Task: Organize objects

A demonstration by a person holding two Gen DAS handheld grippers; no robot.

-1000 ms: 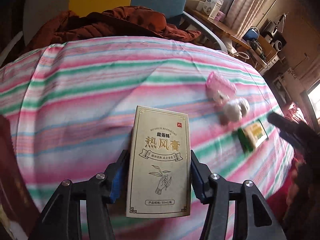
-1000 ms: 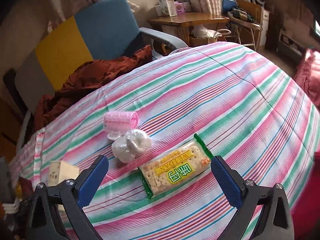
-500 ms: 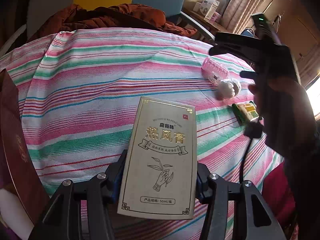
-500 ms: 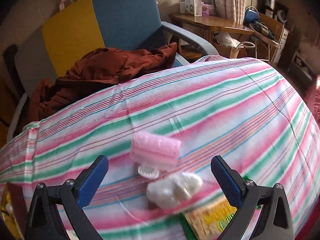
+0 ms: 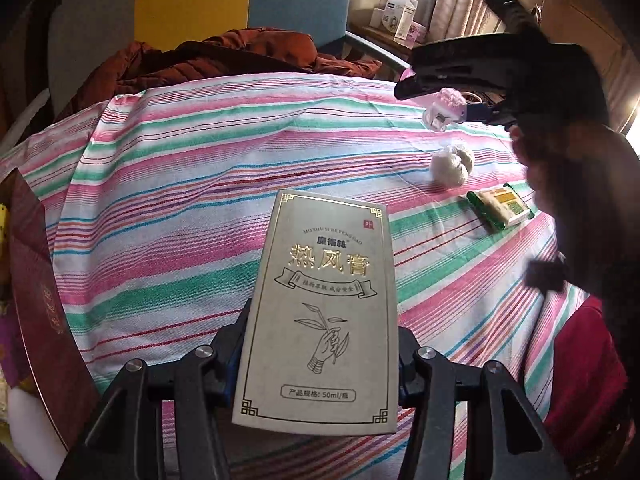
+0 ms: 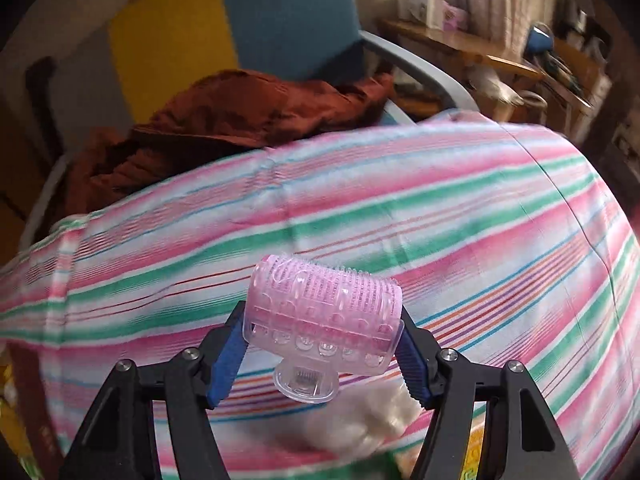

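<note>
Now the right hand-held gripper (image 6: pixel 322 354) is closing on the pink roller (image 6: pixel 324 312).

The left gripper (image 5: pixel 318 354) grips a pale box (image 5: pixel 320 312) above the striped cloth (image 5: pixel 180 184); the right gripper (image 5: pixel 448 94) closes around a pink roller (image 5: pixel 446 110).

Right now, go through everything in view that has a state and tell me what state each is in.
Left gripper: shut on the cream box.
Right gripper: closing around the pink hair roller.
White wad: loose on the striped cloth.
Cracker packet: sealed, lying flat.
</note>
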